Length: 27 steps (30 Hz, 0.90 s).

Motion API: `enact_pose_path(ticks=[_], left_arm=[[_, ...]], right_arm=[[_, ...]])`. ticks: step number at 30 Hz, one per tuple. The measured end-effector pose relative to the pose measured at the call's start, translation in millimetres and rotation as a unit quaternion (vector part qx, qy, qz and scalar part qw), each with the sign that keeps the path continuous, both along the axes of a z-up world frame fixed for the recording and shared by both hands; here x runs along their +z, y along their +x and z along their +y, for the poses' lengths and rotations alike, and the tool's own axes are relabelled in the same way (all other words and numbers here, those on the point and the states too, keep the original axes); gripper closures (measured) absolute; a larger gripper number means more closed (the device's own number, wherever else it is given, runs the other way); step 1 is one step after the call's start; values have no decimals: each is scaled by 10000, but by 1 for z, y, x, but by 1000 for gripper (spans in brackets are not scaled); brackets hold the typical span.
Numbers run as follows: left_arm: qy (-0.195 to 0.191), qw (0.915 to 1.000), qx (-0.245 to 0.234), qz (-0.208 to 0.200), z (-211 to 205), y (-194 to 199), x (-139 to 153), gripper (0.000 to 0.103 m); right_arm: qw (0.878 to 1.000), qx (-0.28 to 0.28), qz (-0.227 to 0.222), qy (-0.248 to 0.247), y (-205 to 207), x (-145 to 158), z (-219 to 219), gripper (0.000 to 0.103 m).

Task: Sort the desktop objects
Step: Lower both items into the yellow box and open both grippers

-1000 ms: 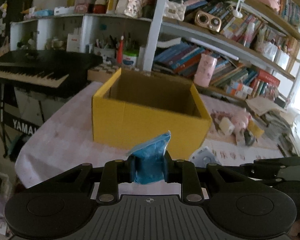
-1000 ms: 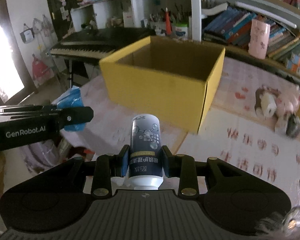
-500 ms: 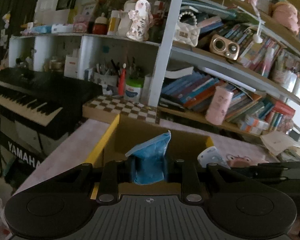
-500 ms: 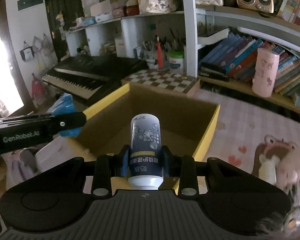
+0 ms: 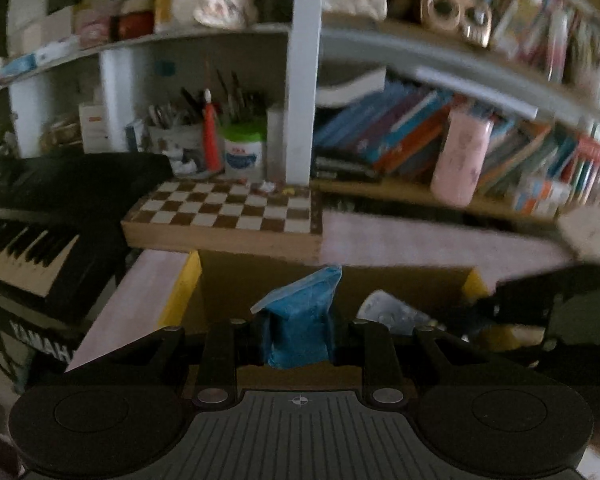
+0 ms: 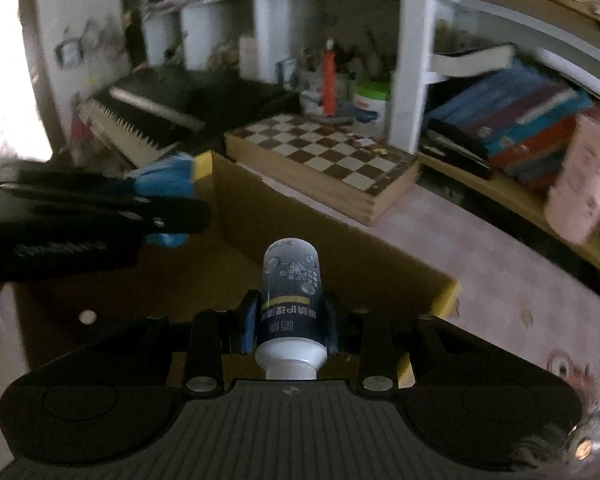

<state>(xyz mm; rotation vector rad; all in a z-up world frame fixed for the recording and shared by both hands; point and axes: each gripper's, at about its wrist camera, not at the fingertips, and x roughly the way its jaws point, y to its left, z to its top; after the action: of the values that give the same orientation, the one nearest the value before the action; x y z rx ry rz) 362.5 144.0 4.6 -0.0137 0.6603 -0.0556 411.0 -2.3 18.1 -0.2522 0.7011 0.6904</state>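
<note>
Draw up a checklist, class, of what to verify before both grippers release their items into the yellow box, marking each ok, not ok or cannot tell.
1. Left gripper clamped on the blue packet: ok.
2. Right gripper clamped on the bottle: ok.
3. Bottle above the open yellow box: ok.
4. Blue packet above the box opening: ok, judging by the right wrist view.
5. The two grippers apart from each other: ok.
6. Box floor free below the drop points: cannot tell, too dark.
</note>
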Motion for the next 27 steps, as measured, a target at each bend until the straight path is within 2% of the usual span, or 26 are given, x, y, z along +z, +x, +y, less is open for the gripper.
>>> enact_pose_path(ticks=[6, 10, 14, 16, 18, 19, 21, 24, 27], left_arm=[[438, 9954, -125, 840, -3, 21, -27, 79], [501, 9926, -156, 1096, -5, 26, -30, 75], [566, 9905, -174, 1238, -8, 28, -33, 73], [595, 9900, -183, 1265, -9, 28, -32, 64], [684, 9900, -150, 1228, -11, 27, -31, 47], [735, 9904, -92, 1163, -12, 26, -29, 42], [803, 9911, 34, 1057, -12, 24, -26, 28], [795, 9931, 48, 861, -13, 17, -19, 24], [800, 9952, 75, 563, -15, 2, -8, 21]], right_arm=[[9945, 671, 40, -807, 23, -15, 21, 73], [9884, 983, 163, -1148, 25, -27, 26, 73], [9849, 1149, 137, -1287, 23, -27, 30, 73], [9833, 1180, 94, -1381, 22, -28, 31, 73], [9834, 1159, 57, -1396, 22, -28, 32, 73], [9846, 1112, 26, -1348, 22, -28, 31, 73], [9861, 1035, -35, -1300, 22, -26, 29, 61], [9887, 897, -123, -1196, 18, -22, 26, 51], [9912, 783, -198, -1050, 11, -17, 20, 48]])
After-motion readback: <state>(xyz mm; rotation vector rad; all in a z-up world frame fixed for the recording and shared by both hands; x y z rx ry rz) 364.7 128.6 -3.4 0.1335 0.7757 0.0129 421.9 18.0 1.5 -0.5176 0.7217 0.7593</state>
